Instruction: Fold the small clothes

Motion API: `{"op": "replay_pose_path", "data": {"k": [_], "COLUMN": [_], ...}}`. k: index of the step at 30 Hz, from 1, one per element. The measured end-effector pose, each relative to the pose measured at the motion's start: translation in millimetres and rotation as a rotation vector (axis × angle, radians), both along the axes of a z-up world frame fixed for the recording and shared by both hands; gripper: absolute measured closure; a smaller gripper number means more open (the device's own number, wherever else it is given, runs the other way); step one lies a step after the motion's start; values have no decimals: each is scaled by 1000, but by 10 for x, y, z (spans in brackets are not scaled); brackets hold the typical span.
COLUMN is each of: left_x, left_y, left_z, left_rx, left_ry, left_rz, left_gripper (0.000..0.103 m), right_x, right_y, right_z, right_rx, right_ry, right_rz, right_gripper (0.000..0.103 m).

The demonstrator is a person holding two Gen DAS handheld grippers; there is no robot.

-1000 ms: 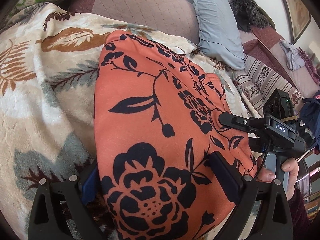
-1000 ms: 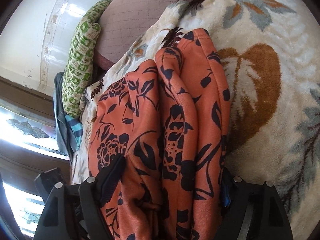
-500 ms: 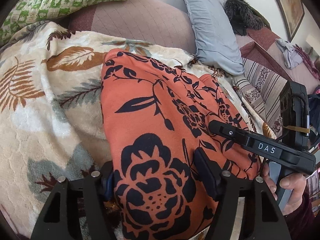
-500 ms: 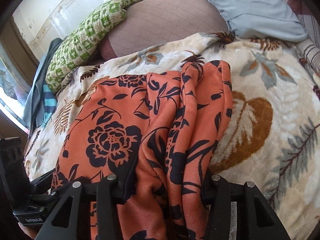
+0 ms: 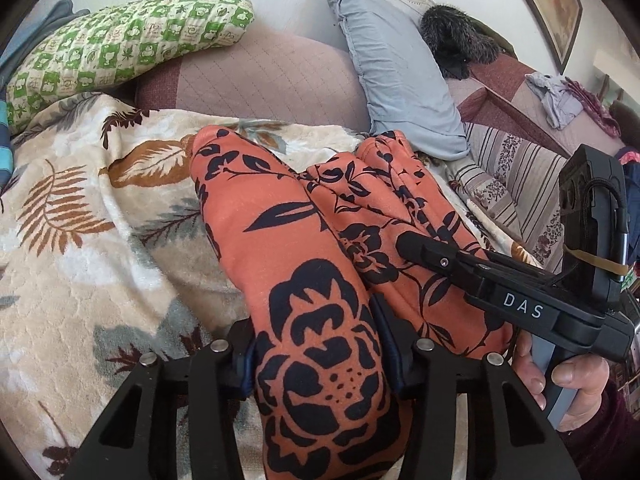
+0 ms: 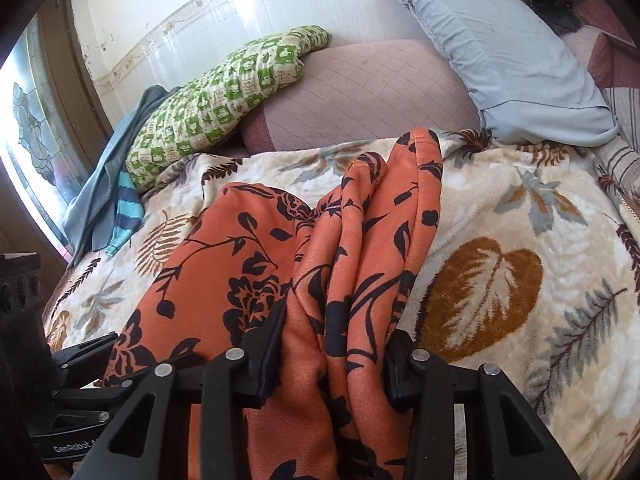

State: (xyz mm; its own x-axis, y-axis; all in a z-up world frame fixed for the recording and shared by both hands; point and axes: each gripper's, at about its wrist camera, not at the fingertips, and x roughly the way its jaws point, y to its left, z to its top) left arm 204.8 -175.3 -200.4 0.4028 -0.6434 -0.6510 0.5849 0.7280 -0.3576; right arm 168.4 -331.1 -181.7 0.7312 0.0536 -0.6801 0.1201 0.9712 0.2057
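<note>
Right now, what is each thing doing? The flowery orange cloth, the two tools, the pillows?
Orange cloth: bunched into folds, near edge lifted off the leaf blanket.
Left tool: just closed, pinching the cloth.
Right tool: just closed, pinching a gathered bunch of cloth.
Green pillow: lying slumped on the pink cushion.
Blue pillow: leaning against the wall.

Your left claw (image 5: 320,354): black struts, silver screws, blue pads | your right claw (image 6: 332,356): black, silver screws, white "DAS" lettering, yellow rubber band | your sleeve (image 5: 600,436): dark maroon
</note>
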Motion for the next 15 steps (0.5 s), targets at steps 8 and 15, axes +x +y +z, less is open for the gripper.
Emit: {"op": "replay_pose_path", "data": {"k": [8,15], "left_x": [-291,-426], "left_y": [319,662], "left_z": [394,641], "left_rx": [-34,-51], "left_ry": [-116,-163], "left_rz": [40,107], "left_gripper": [53,53], "right_x": [-223,-272], "right_y": [185,414], "right_z": [304,434], "right_rx": [74,199], "right_ry": [-114,-144], "right_rz": [60,117], "right_gripper": [61,61]}}
